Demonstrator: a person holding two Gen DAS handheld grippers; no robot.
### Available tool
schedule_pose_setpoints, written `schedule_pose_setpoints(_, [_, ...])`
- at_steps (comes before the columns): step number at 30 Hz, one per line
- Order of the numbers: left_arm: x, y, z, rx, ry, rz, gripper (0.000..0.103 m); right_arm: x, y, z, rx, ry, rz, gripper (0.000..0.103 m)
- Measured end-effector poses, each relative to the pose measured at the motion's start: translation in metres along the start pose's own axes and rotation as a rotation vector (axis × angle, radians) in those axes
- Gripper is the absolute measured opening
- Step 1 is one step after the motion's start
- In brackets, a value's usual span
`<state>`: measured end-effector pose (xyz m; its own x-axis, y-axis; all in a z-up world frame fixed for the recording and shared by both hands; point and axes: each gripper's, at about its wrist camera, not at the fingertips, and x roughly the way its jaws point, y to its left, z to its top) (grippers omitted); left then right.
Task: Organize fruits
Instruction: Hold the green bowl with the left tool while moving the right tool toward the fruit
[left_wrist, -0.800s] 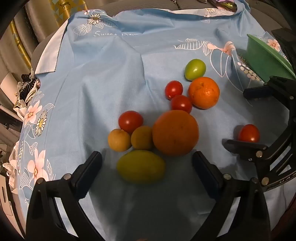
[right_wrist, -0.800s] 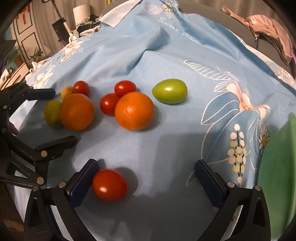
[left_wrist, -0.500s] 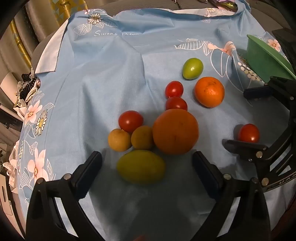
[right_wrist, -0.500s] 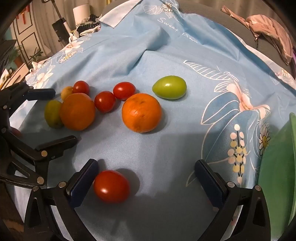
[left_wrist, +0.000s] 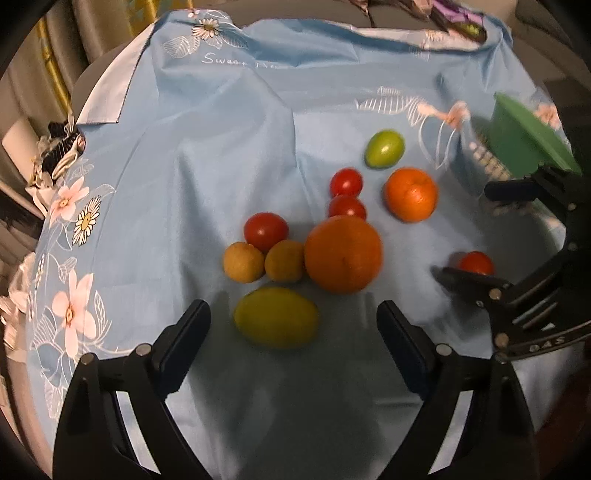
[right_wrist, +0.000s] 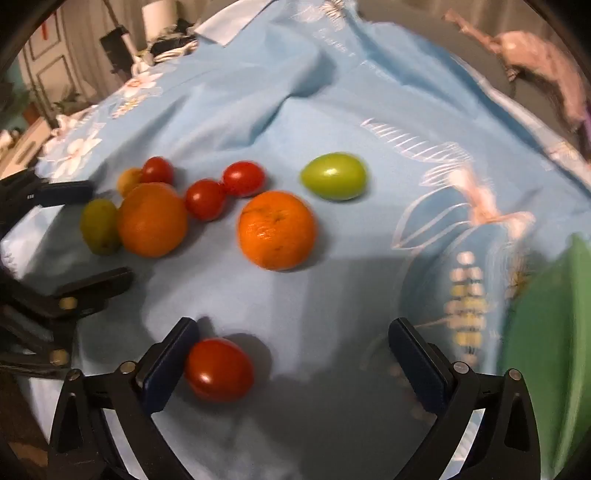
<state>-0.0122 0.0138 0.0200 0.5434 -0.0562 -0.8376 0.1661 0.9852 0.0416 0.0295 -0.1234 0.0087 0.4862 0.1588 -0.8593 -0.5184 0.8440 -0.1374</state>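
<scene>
Fruits wait on the blue cloth

Fruits lie loose on the cloth (left_wrist: 207, 155). The green bowl (right_wrist: 546, 332) sits at 3 o'clock, likely to collect them. The big orange (left_wrist: 342, 254) sits mid-cloth. The right gripper (right_wrist: 291, 354), wide apart, has a red tomato (right_wrist: 218, 370) beside one finger. The left gripper (left_wrist: 293, 332), also wide, frames a yellow fruit (left_wrist: 276, 317).

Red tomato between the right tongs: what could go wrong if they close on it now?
The red tomato lies against the left finger of the open right tongs, far from the other. Closing may push it sideways and let it roll on the cloth, perhaps toward the left tongs. A hard squeeze could also bruise it.
</scene>
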Motion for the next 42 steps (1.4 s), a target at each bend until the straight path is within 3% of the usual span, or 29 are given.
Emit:
schedule_pose_setpoints(7, [-0.040,0.018,0.009,-0.143,-0.102,-0.080,0.092,-0.051,-0.011,-0.002,0.136,-0.175,0.172,0.103])
schedule_pose_setpoints(11, [-0.051,0.029,0.009,-0.227,-0.137,-0.090,0.092,-0.052,-0.020,0.002,0.296,-0.184,0.279,0.100])
schedule_pose_setpoints(16, [-0.052,0.029,0.007,-0.250,-0.131,-0.092,0.091,-0.046,-0.021,0.006,0.392,-0.149,0.191,0.082])
schedule_pose_setpoints(21, [-0.053,0.028,0.005,-0.243,-0.128,-0.091,0.091,-0.047,-0.022,0.001,0.378,-0.143,0.212,0.082])
schedule_pose_setpoints(33, [-0.056,0.030,0.004,-0.330,-0.109,-0.080,0.092,-0.053,-0.010,0.003,0.316,-0.163,0.139,0.082])
schedule_pose_setpoints(42, [-0.057,0.028,0.004,-0.323,-0.103,-0.067,0.092,-0.052,0.000,0.004,0.250,-0.143,0.120,0.084])
